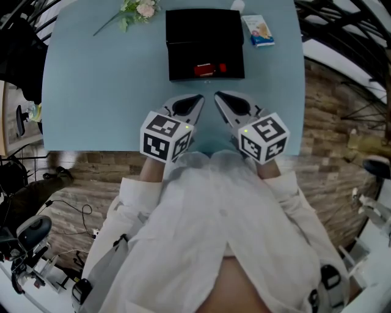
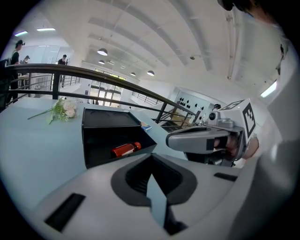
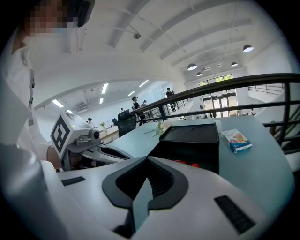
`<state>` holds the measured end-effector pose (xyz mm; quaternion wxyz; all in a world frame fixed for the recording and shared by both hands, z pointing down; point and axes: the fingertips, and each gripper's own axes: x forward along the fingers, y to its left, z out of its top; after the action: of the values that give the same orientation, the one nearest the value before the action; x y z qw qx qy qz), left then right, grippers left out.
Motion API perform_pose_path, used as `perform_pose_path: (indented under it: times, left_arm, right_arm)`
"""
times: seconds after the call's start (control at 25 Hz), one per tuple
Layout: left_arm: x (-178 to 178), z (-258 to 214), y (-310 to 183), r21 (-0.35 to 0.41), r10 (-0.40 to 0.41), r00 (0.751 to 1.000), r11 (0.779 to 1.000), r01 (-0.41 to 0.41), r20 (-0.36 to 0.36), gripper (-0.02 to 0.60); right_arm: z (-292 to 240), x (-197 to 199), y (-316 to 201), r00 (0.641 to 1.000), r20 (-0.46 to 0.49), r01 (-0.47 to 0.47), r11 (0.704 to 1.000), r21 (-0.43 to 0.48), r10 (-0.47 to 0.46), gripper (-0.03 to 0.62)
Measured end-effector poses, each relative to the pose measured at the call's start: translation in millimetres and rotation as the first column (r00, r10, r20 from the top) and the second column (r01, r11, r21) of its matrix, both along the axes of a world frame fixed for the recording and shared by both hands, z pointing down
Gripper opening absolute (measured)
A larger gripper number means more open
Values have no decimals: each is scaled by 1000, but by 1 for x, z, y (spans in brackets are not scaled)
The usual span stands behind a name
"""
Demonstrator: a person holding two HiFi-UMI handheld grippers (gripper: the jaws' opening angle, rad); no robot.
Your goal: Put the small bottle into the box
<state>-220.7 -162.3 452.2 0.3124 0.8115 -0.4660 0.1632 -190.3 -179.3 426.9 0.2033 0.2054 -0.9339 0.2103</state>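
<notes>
Flowers are lying at the table's far left, out of play. I am holding the left gripper with its jaws pressed together on nothing. Just ahead, the small bottle is lying on its side inside the open box, so I am judging the placing done. The right gripper is likewise hovering closed and empty.

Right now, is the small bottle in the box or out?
In: the red bottle lies on its side inside the black box.
</notes>
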Motion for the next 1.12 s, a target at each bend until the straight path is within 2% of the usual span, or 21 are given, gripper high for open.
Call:
perform_pose_path:
  times: [0.36,0.72,1.12]
  left_arm:
    - [2,2,-4,-4,11,1000,1000,-11,0,3]
    - [-3,3,-8,-14,6,1000,1000,-6,-15,3]
    - [-3,6,-13,-23,27,999,999,-28,-20,3]
  right_arm:
    - [9,0,3,998,-47,31,1000,6,-30,3]
    - [11,-8,2,997,-45,59,998,-3,-59,2]
    - [16,-3,-6,998,-67,17,1000,-3,-17,2]
